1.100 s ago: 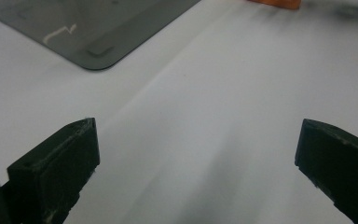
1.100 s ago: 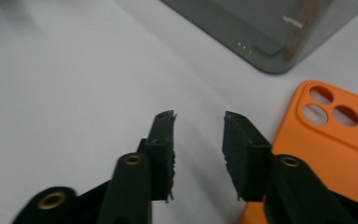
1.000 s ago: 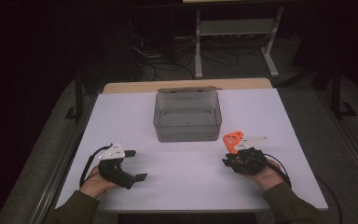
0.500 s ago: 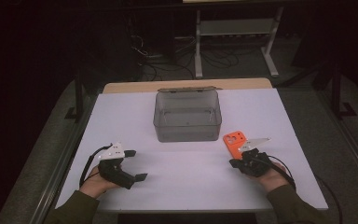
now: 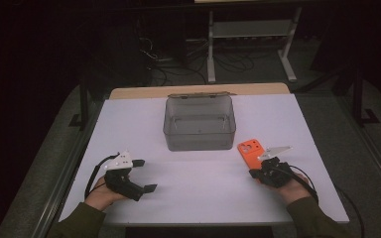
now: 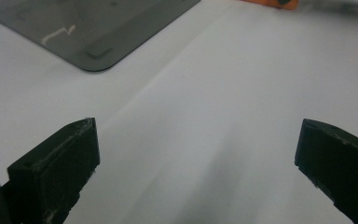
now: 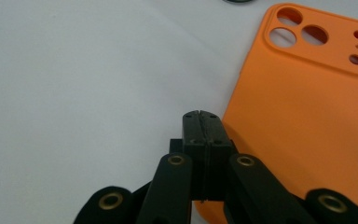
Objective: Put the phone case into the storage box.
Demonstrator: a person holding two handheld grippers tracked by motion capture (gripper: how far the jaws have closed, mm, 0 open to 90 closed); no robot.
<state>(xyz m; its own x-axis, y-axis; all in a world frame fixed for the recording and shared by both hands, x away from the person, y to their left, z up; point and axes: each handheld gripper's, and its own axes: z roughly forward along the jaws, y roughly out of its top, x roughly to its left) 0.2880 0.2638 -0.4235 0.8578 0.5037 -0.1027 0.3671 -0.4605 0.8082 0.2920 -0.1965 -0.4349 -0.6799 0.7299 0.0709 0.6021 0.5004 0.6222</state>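
The orange phone case (image 7: 303,121) lies flat on the white tabletop (image 5: 203,178), near the grey bin (image 5: 199,124). The right hand-held gripper (image 7: 203,122), jaws pressed together and empty, sits at its edge. The left hand-held gripper (image 5: 141,176) gapes wide, holding nothing.

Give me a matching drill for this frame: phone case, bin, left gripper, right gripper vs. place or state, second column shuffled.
1. phone case
2. plastic bin
3. left gripper
4. right gripper

a. jaws wide apart, nothing between them
b. grey, see-through, mid-table
c. jaws pressed together, beside the case's edge
d. orange, flat on the table right of the bin

Pairs: 1-d, 2-b, 3-a, 4-c
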